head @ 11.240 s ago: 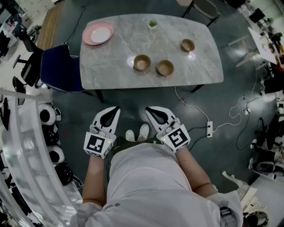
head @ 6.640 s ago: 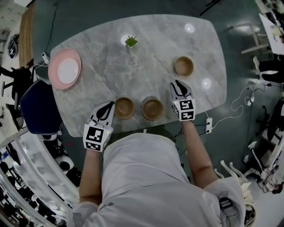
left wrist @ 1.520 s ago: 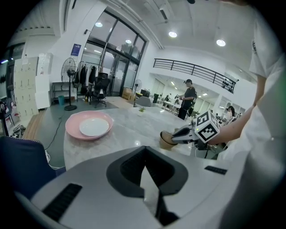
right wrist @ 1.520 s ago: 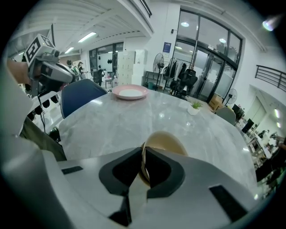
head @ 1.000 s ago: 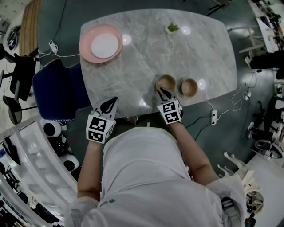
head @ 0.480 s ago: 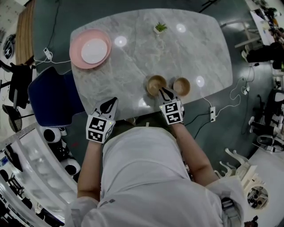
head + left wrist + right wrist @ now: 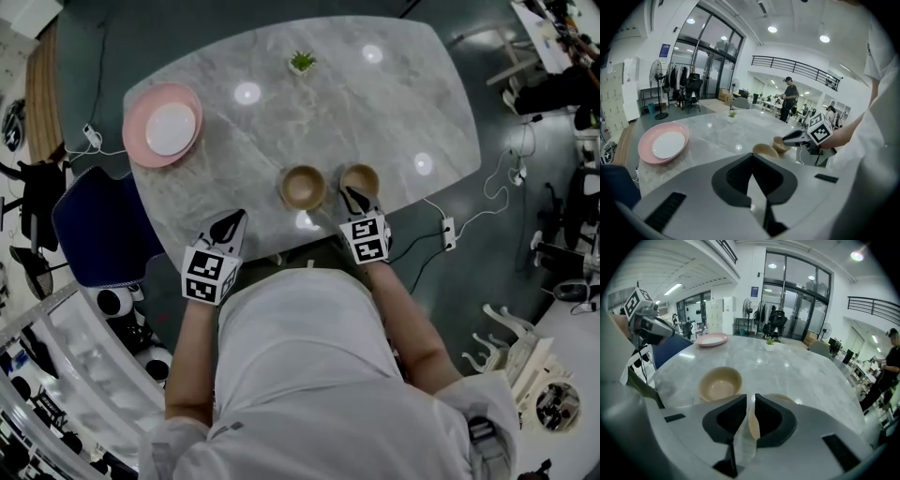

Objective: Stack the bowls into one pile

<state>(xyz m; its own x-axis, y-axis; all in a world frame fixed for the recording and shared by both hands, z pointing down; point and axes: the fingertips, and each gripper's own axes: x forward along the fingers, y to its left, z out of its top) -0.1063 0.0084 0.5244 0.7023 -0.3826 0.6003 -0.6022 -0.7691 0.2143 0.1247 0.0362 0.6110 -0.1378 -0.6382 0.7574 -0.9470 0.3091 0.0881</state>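
Observation:
Two tan bowls stand side by side near the table's front edge: the left bowl (image 7: 303,187) (image 7: 720,384) (image 7: 765,150) and the right bowl (image 7: 360,177) (image 7: 783,400) (image 7: 780,142). My right gripper (image 7: 353,195) (image 7: 751,420) is shut on the near rim of the right bowl; the tan wall shows between its jaws. My left gripper (image 7: 232,223) (image 7: 751,157) hangs shut and empty at the table's front left edge, well apart from both bowls.
A pink plate (image 7: 141,150) (image 7: 647,150) holding a smaller white plate (image 7: 171,128) sits at the table's left end. A small potted plant (image 7: 302,63) (image 7: 769,341) stands at the far edge. A blue chair (image 7: 98,230) is on the left, a cable and power strip (image 7: 447,234) on the floor at right.
My right gripper has shifted from the left bowl across to the right bowl's near rim. The left gripper has stayed by the table edge. Both bowls kept their places.

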